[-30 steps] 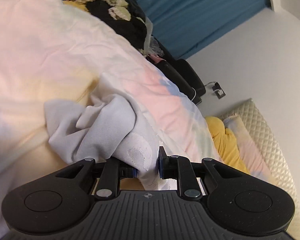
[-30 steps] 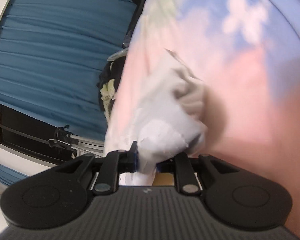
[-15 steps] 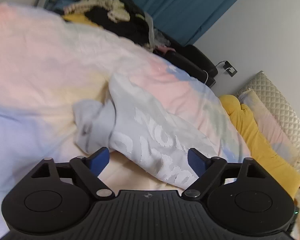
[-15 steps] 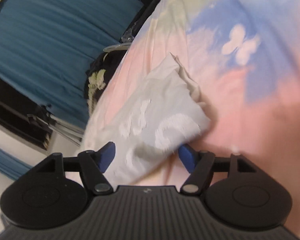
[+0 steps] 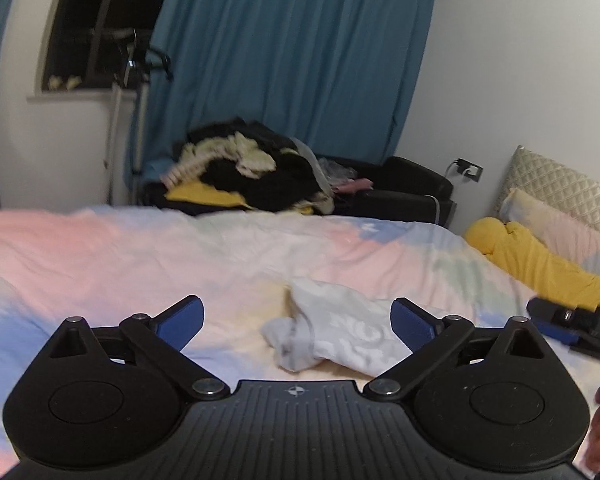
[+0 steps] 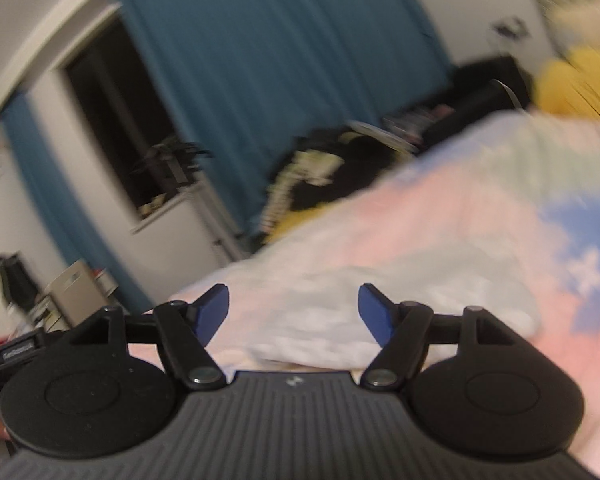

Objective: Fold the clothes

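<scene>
Pale grey cotton, printed with white lettering, lies in a loose heap on the pastel bedspread (image 5: pixel 100 256) as we hold both tools above it. The garment (image 5: pixel 340 332) sits in the near middle of the bed, one bunched end to the left and a flatter panel running right. Our left gripper (image 5: pixel 296 320) is opening, its blue pads spread wide with nothing between them. Our right gripper (image 6: pixel 294 314) also stands well apart and empty over the same cloth, which shows only as a pale blur (image 6: pixel 340 320) in that view. We judge the fabric light, soft and limp; it should sag and crease wherever it is lifted, and it will not hold a fold unless laid flat first. A hem or a shoulder seam at the outer edges looks the best hold, one corner per tool, so the cloth can be drawn taut between them. A dark pile of clothes (image 5: pixel 252 176) waits beyond the far side.
</scene>
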Tool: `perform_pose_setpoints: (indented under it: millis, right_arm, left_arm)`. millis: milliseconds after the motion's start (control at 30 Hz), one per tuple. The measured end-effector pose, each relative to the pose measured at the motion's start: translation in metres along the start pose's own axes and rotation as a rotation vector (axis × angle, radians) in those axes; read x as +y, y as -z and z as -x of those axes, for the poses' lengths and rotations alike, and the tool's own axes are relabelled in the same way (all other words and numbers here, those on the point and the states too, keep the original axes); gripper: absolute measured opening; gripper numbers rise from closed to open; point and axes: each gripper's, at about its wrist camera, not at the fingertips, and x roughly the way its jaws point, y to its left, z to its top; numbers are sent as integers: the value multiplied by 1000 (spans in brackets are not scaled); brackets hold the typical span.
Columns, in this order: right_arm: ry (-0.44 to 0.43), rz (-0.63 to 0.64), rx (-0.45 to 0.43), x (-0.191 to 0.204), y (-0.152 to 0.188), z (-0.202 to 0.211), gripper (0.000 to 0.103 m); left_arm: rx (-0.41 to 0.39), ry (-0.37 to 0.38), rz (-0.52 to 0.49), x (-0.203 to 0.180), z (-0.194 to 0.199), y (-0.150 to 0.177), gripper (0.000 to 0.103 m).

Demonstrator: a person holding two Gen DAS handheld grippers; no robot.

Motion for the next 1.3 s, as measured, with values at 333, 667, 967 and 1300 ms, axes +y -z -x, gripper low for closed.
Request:
perform_pose_setpoints:
  millis: [333, 667, 967, 1300]
  right_arm:
    - [-137, 232, -13, 95, 29, -6, 82]
    - [-166, 272, 25, 115, 73, -27, 82]
    - [-113, 304, 34, 108, 88, -39, 86]
    - [-84, 335, 44, 108, 97, -46, 103]
  left_arm:
    - [-77, -192, -142, 14, 71, 34, 103]
    - [-87, -263, 13, 52, 61, 83, 103]
    - [-86, -297, 73, 66, 62, 91, 103]
    - [-59, -306, 47, 60, 57, 98, 103]
